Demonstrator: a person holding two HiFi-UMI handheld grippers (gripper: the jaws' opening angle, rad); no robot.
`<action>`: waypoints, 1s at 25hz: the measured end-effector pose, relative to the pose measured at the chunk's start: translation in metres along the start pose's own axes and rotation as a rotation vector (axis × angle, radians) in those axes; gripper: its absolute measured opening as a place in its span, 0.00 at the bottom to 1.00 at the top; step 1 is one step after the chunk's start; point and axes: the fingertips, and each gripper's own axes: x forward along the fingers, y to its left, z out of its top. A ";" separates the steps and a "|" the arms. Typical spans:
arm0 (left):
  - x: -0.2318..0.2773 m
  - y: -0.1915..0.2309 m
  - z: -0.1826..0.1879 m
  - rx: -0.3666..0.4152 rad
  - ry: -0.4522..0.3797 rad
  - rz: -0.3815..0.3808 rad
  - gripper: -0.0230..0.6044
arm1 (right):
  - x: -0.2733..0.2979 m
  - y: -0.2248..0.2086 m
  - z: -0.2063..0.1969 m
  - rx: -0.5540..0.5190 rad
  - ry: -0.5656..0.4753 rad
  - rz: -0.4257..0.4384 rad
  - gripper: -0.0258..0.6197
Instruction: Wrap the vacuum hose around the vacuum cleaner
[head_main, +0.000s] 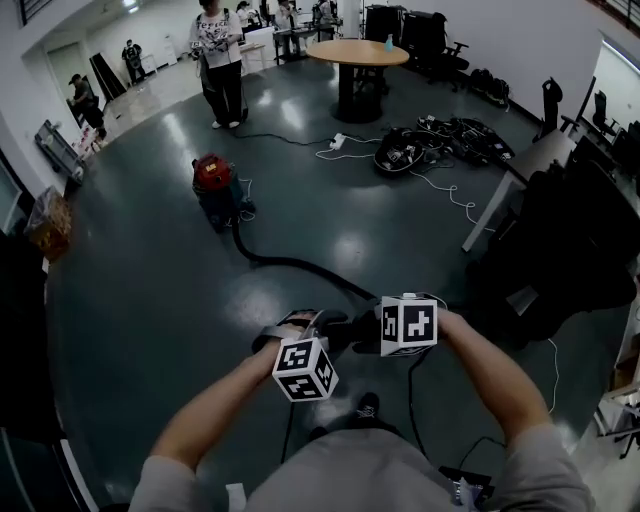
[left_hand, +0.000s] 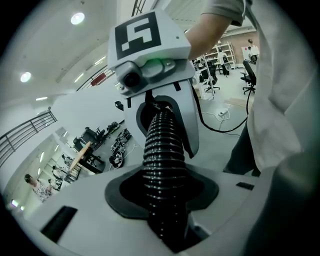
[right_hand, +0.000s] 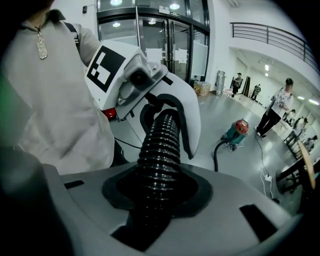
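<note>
The red and teal vacuum cleaner stands on the dark floor ahead of me, also small in the right gripper view as the vacuum cleaner. Its black ribbed hose snakes over the floor up to my hands. My left gripper and right gripper face each other close together, each shut on the hose. In the left gripper view the hose runs between the jaws of my left gripper into the right gripper opposite. In the right gripper view the hose lies likewise in my right gripper.
A person stands beyond the vacuum. A round wooden table is at the back, a power strip and a heap of cables lie on the floor to its right, and a desk stands at the right.
</note>
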 end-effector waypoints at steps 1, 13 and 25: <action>0.005 0.003 0.001 -0.016 -0.002 -0.010 0.29 | -0.002 -0.007 -0.004 -0.010 0.005 -0.019 0.23; 0.038 0.054 0.035 -0.190 -0.001 -0.033 0.27 | -0.102 -0.080 -0.050 -0.020 -0.136 -0.488 0.50; 0.026 0.150 0.028 -0.230 -0.044 0.151 0.27 | -0.145 -0.060 -0.101 0.454 -0.497 -0.702 0.50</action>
